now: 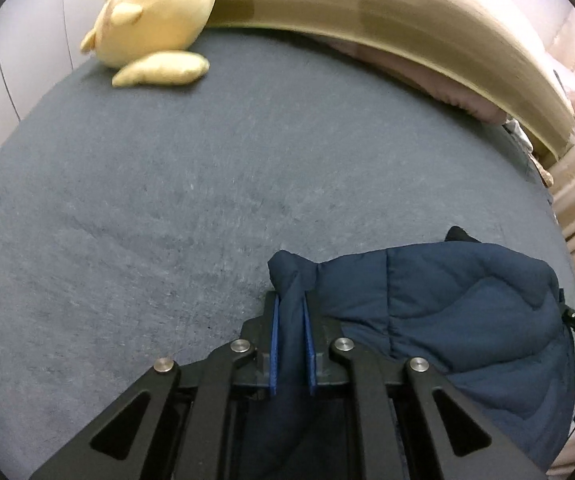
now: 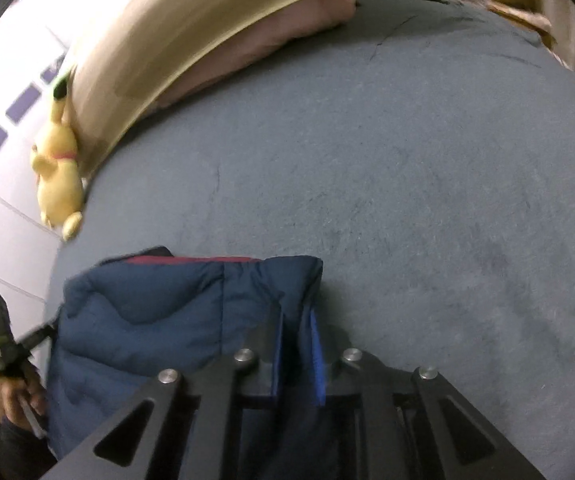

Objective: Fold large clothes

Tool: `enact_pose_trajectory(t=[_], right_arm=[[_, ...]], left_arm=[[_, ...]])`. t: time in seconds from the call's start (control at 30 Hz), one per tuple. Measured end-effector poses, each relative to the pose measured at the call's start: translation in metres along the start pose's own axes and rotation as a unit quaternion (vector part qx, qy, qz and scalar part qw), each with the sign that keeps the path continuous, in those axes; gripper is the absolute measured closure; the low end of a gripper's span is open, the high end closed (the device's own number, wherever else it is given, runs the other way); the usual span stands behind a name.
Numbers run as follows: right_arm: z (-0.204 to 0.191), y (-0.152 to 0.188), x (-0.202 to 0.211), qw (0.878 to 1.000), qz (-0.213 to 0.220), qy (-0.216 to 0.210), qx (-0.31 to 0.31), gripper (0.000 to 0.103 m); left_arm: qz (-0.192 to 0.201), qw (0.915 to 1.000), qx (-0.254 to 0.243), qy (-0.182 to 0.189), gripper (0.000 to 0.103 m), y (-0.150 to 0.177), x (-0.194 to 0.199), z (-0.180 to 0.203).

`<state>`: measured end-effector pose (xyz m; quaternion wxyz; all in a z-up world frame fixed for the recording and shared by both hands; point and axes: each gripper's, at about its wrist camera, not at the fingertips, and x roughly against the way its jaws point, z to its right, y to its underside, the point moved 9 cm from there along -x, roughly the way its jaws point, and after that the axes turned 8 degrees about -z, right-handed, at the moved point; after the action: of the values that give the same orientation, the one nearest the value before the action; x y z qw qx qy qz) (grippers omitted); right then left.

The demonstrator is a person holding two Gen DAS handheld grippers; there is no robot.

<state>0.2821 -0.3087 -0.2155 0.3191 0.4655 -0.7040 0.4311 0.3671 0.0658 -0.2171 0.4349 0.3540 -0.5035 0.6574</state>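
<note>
Two grippers clamped on it: the left gripper (image 1: 290,320) pinches the left top corner of the navy quilted jacket (image 1: 447,312), the right gripper (image 2: 296,340) pinches the other corner, jacket bunched on the grey bed (image 1: 167,200) near a yellow plush toy (image 1: 155,20)
</note>
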Motion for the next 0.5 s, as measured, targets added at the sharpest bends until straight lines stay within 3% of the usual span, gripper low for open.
enact_pose_trajectory(t=[0.03,0.1,0.13,0.17,0.2,0.23,0.33,0.5], right_arm=[[0.002,0.002,0.007,1.000,0.001,-0.009,-0.012,0.083],[0.006,0.007,0.032,0.999,0.020,-0.023,-0.018,0.065],[0.004,0.009,0.042,0.999,0.030,-0.023,-0.020,0.033],[0.005,0.014,0.060,0.998,0.049,-0.026,-0.024,0.015],[0.005,0.020,0.077,0.996,0.073,-0.031,-0.029,0.015],[0.004,0.029,0.095,0.994,0.094,-0.039,-0.031,0.015],[-0.006,0.071,0.121,0.992,0.105,-0.065,-0.021,0.015],[0.017,0.156,0.108,0.988,0.091,-0.101,-0.073,0.015]], left_arm=[[0.006,1.0000,-0.003,0.000,0.088,0.002,0.008,0.002],[0.023,0.9997,-0.006,0.006,0.078,0.006,0.030,0.008],[0.031,0.9995,-0.009,0.008,0.071,0.008,0.039,0.009],[0.047,0.9987,-0.018,0.005,0.053,0.014,0.058,0.013],[0.065,0.9976,-0.025,-0.001,0.038,0.019,0.073,0.015],[0.090,0.9953,-0.033,-0.007,0.035,0.026,0.092,0.013],[0.130,0.9892,-0.065,-0.019,0.034,0.058,0.126,0.021],[0.127,0.9911,-0.039,0.010,0.034,0.125,0.141,-0.004]])
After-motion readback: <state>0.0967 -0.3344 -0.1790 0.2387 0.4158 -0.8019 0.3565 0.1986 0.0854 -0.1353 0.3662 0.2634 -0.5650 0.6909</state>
